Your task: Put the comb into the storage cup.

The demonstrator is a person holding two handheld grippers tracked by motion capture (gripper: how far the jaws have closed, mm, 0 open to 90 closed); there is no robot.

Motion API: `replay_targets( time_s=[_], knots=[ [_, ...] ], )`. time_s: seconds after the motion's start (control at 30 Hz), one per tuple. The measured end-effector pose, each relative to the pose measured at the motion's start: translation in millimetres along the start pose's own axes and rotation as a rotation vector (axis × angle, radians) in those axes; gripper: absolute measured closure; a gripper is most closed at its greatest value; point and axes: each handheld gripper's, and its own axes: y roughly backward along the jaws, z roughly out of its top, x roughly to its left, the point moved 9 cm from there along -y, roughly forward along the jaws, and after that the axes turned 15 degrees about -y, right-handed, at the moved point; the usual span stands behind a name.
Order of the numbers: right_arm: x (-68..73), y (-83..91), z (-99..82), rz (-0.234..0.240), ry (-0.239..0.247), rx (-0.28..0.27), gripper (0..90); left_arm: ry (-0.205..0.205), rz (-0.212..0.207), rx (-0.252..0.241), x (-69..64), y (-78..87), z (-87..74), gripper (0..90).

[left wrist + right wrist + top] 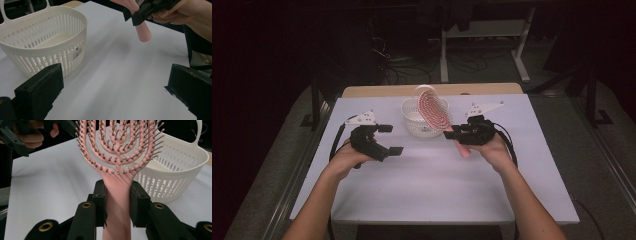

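While the right claw grips the brush by its handle, head tilted over the basket, the left claw waits open beside it.

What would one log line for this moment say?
right gripper: holds brush by handle | left gripper: open, empty | basket: empty, behind brush

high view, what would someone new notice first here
The pink hairbrush stands out: the right gripper is clamped on its handle and holds it in the air, bristled head tilted up over the white basket. The basket sits at the far middle of the white table. The left gripper hangs open beside the basket with nothing between its jaws.
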Motion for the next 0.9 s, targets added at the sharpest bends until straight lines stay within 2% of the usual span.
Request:
replay_targets(
  time_s=[0.37, 0.67, 0.9],
  knots=[
    [0.5, -0.6, 1.0, -0.006, 0.006, -0.012, 68.8, 0.025, 0.000, -0.049, 4.0, -5.3, 12.2, 0.2],
    [7.5, -11.3, -2.6, 0.006, 0.027, -0.003, 68.8, 0.047, 0.022, -0.050, 6.2, -4.0, 13.7, 0.2],
    [12.7, -21.7, -7.2, 0.011, 0.045, 0.017, 68.8, 0.036, 0.026, -0.053, 3.2, -4.0, 18.9, 0.2]
  ],
)
